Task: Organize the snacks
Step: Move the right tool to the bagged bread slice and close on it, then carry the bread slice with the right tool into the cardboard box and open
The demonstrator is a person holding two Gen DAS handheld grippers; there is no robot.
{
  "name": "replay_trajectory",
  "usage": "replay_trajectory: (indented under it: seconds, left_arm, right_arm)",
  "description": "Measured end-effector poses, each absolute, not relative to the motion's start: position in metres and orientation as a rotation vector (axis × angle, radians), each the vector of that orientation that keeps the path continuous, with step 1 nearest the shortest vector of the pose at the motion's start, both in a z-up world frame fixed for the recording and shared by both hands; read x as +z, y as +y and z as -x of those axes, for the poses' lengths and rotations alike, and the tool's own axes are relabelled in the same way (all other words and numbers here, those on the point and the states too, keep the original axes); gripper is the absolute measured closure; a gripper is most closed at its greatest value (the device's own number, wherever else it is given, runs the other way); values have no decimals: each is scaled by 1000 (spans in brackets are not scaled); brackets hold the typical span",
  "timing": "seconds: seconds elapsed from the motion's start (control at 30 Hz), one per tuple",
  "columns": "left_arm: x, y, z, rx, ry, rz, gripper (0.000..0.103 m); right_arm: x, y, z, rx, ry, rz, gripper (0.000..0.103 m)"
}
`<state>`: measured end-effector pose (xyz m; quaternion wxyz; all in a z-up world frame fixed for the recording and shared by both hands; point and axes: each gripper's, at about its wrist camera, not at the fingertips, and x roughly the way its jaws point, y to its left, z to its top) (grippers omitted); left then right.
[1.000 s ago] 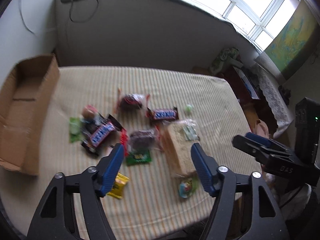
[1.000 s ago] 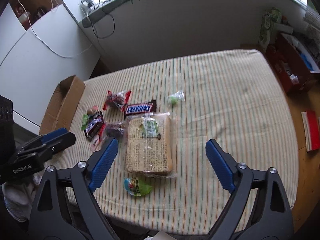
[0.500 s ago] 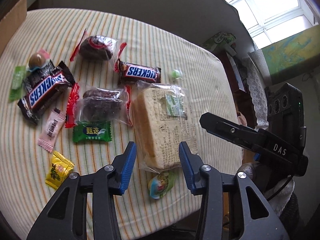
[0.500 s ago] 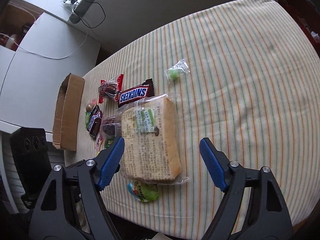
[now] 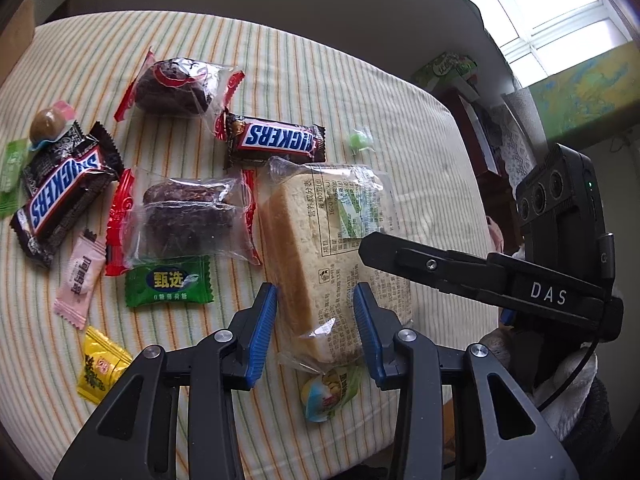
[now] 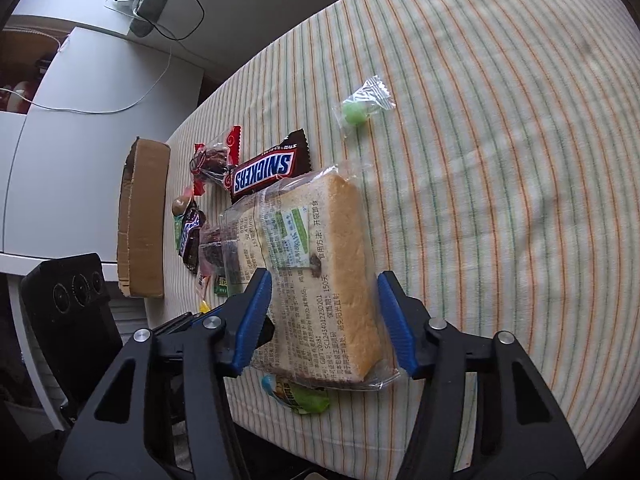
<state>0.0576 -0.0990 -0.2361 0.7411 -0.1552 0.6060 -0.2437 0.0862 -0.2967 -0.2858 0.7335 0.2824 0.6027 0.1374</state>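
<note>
**Grab bagged bread, near end, two-handed**

Spread, both tongs, pinching nothing yet. Left gripper (image 5: 316, 332) straddling the near left part of the bread loaf (image 5: 328, 248); right gripper (image 6: 324, 320) straddling the near end of the same loaf, blue pads either side. Can't tell whether any pad touches the wrapper.

Loaf flat on the striped tablecloth (image 6: 500, 160), near the front edge, in a clear bag, long side running away from the cameras. Snickers bar (image 5: 276, 140) touching the bag's far end, dark cake pack (image 5: 188, 212) hard against its left side, small round green snack (image 5: 328, 388) tucked under the near corner. Cardboard box (image 6: 142, 220) well off to the left, likely the drop spot.

Doing it well:
- Pick one gripper for the pinch; two crowded on one end risks finger clash.
- Close on the crusts, not on loose film only, else a slipping or tearing bag.
- Squeeze lightly; soft bread, easily crushed.
- Lift straight up first, clearing the round snack and the cake pack before swinging left.
- Watch for sag at the far end; support with the other tong if drooping.
</note>
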Motion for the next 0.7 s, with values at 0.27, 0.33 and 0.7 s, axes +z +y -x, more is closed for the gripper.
replay_trajectory:
  seconds: [0.27,0.33,0.7]
  left_arm:
    - [-240,-102,-60,-567,1318,380,64]
    - [-238,-101,-58,-569,1309,367,64]
    - [-208,-100,-50,-588,1224,311,64]
  right_arm:
    - [-284,-281,-90,315,1332,-579,46]
    - [-283,-278,-90,308,1331,-583,49]
    - [-250,-282,-85,319,1285,-556,52]
